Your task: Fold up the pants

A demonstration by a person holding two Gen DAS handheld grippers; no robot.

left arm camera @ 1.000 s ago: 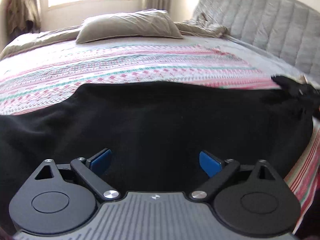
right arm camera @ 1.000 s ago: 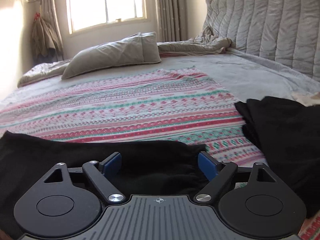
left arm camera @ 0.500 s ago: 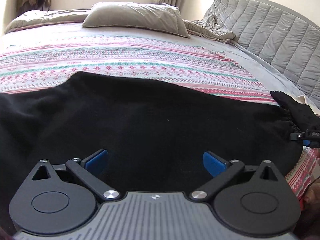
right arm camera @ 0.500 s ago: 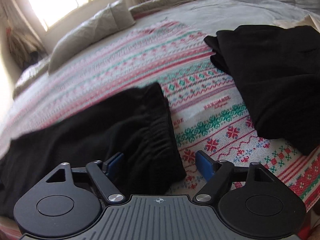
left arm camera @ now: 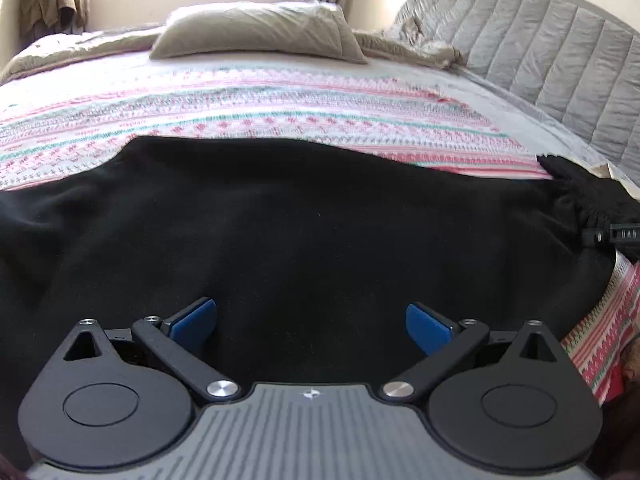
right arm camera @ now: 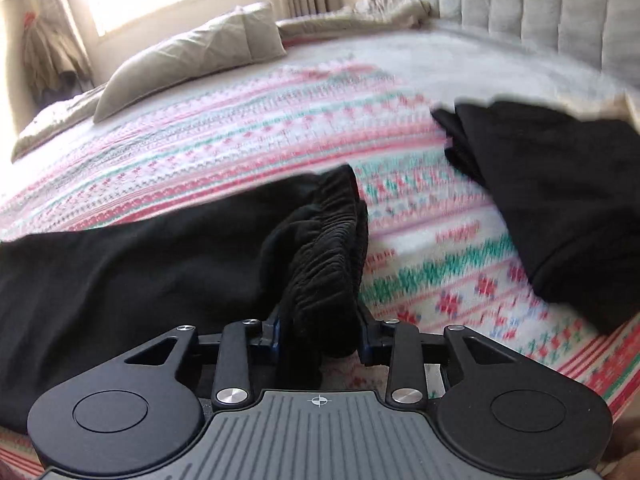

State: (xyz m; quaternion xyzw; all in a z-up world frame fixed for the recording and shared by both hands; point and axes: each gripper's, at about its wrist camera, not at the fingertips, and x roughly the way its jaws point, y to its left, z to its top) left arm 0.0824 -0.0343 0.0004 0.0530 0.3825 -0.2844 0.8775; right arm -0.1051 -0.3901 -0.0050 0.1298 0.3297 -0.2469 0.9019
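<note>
Right hand-held gripper [right arm camera: 319, 334] now closing on pants [right arm camera: 168, 252] waistband, pants lying crosswise, left hand-held gripper [left arm camera: 311, 320] released

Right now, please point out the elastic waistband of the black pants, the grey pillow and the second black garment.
elastic waistband [right arm camera: 324, 252], right wrist view, on the gathered ribbed band.
grey pillow [left arm camera: 256, 30], left wrist view, on the middle of its top face.
second black garment [right arm camera: 560, 184], right wrist view, on its flat middle.
</note>
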